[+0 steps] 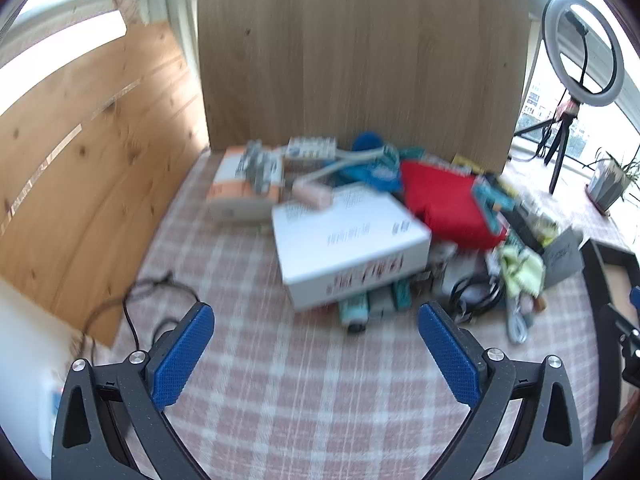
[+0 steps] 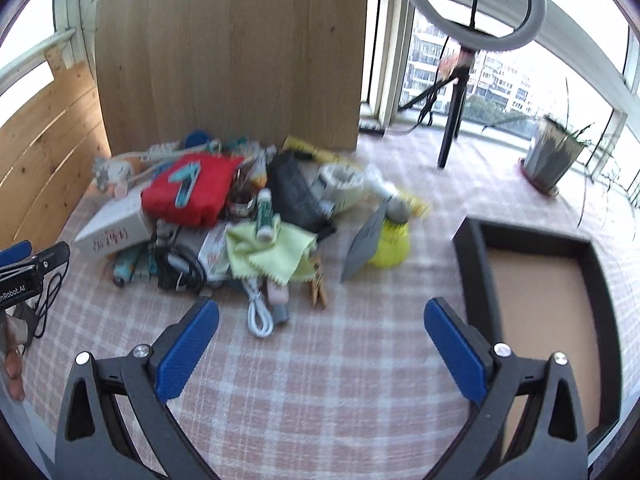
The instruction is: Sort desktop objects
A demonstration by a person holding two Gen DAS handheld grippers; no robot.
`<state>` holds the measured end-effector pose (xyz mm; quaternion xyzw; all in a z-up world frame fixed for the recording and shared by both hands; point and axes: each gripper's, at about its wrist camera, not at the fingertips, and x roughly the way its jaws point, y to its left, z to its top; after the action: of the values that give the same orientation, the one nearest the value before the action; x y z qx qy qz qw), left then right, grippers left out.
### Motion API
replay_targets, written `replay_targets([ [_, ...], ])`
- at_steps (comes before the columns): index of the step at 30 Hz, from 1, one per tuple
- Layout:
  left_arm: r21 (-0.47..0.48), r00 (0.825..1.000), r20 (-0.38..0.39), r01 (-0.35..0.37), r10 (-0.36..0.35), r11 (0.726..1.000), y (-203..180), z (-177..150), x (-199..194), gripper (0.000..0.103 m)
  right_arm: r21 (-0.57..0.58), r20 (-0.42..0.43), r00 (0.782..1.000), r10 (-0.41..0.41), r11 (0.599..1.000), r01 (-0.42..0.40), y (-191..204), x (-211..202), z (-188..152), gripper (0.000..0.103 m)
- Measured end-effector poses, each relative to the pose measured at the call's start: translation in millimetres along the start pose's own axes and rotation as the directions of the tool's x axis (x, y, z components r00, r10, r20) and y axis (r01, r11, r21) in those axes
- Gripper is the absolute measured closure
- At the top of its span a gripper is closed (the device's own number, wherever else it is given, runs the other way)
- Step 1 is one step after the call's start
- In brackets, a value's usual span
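A heap of desktop objects lies on the checked tablecloth [image 1: 280, 380]. In the left wrist view a white box [image 1: 348, 240] rests on top, with a red pouch [image 1: 448, 204] behind it and a yellow-green cloth [image 1: 520, 268] to the right. My left gripper [image 1: 316, 316] hovers open over bare cloth in front of the box. In the right wrist view the red pouch [image 2: 192, 192], the cloth [image 2: 268, 256], a white cable [image 2: 258, 312] and a yellow shuttlecock [image 2: 390, 244] show. My right gripper [image 2: 322, 312] stands open just short of the cable, holding nothing.
A dark tray with a cork-brown floor [image 2: 536, 292] sits right of the heap. A wooden board [image 2: 232, 52] stands behind it, a ring light on a tripod [image 2: 472, 4] and a potted plant [image 2: 548, 152] further right. A black cable [image 1: 136, 300] trails at the left.
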<state>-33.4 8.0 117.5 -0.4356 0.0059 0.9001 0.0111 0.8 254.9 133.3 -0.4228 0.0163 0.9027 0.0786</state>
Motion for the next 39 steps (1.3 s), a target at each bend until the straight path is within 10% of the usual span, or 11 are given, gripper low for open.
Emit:
replay_targets([
  [17, 0.016, 0.997, 0.074, 0.029, -0.031, 0.999, -10, 132, -57, 0.002, -0.009, 0.122, 0.983, 0.136, 0.991, -0.136, -67, -64, 159, 0.000],
  [39, 0.103, 0.992, -0.025, 0.126, -0.124, 0.987, -59, 86, 1, 0.010, -0.039, -0.088, 0.953, 0.292, 0.954, -0.296, 2, 25, 121, 0.032],
])
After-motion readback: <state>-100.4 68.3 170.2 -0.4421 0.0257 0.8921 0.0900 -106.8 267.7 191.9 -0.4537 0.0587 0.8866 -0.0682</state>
